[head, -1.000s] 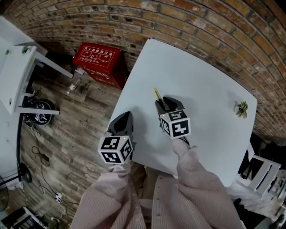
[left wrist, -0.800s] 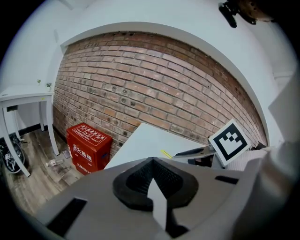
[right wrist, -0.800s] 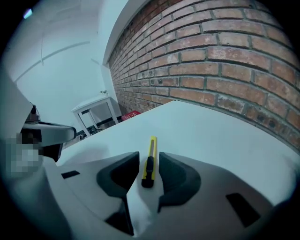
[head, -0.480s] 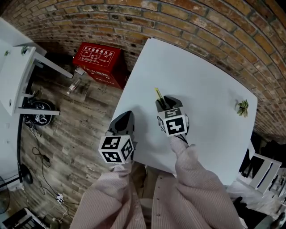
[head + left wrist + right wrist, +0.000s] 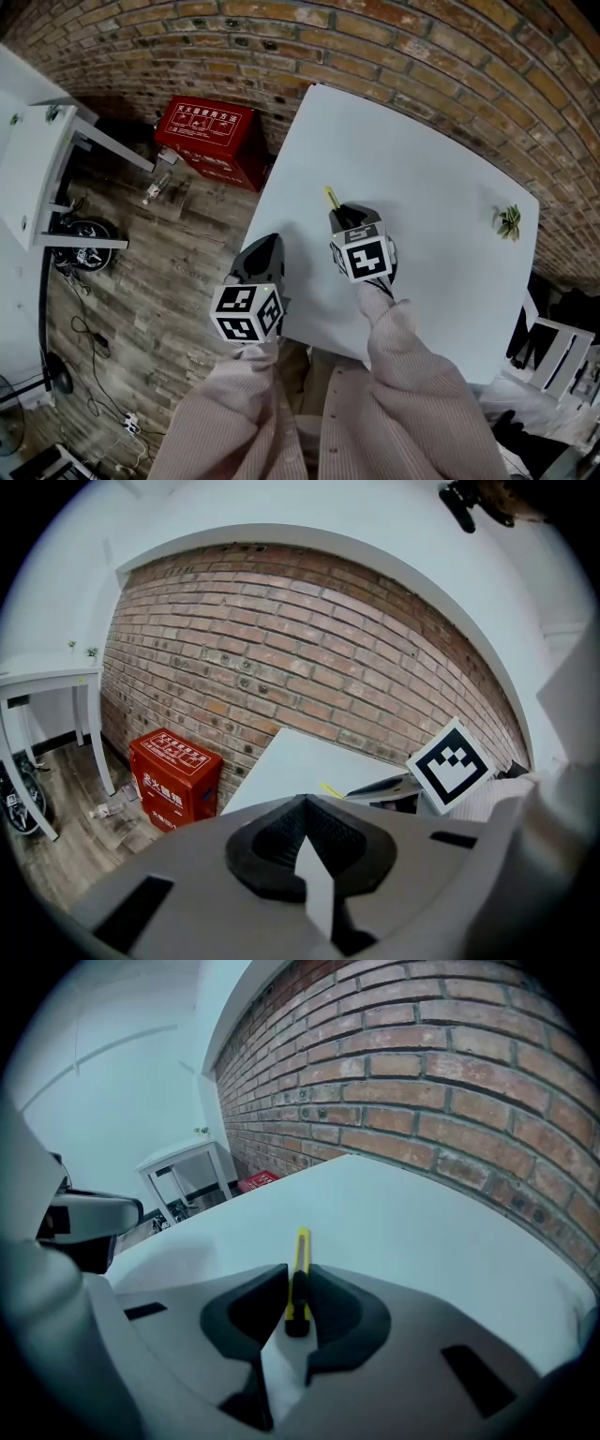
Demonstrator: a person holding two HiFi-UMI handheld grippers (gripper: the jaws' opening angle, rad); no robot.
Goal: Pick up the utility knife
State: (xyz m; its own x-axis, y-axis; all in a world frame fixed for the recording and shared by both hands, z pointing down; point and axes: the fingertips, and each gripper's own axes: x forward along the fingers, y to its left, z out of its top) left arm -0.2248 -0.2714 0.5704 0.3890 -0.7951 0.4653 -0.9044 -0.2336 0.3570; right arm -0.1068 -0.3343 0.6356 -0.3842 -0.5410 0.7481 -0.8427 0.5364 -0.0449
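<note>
The utility knife (image 5: 300, 1269) is lying on the white table (image 5: 441, 1232), and in the head view it's sitting a bit left of the frame's centre. Its black back end is sitting right between the pads of the right gripper (image 5: 294, 1288). Those jaws have just been closing, and they're pinching the slim yellow body from both sides. The front of the knife is poking out past the tips toward the upper left in the head view.

The left gripper (image 5: 263, 247) is hanging at the table's left edge, lower left of the knife and clear of it. Its jaws are pressing together with nothing between them.

Two pinkish ribbed sleeves (image 5: 412, 394) are coming up from the bottom of the frame behind the marker cubes.

Further out, a small leafy thing (image 5: 509, 228) is sitting near the table's right edge, well apart from the knife. A red box (image 5: 208, 136) is standing on the wood floor (image 5: 141, 281) in the upper left, against the brick wall (image 5: 375, 47). A white side table (image 5: 28, 159) is showing at the far left.
</note>
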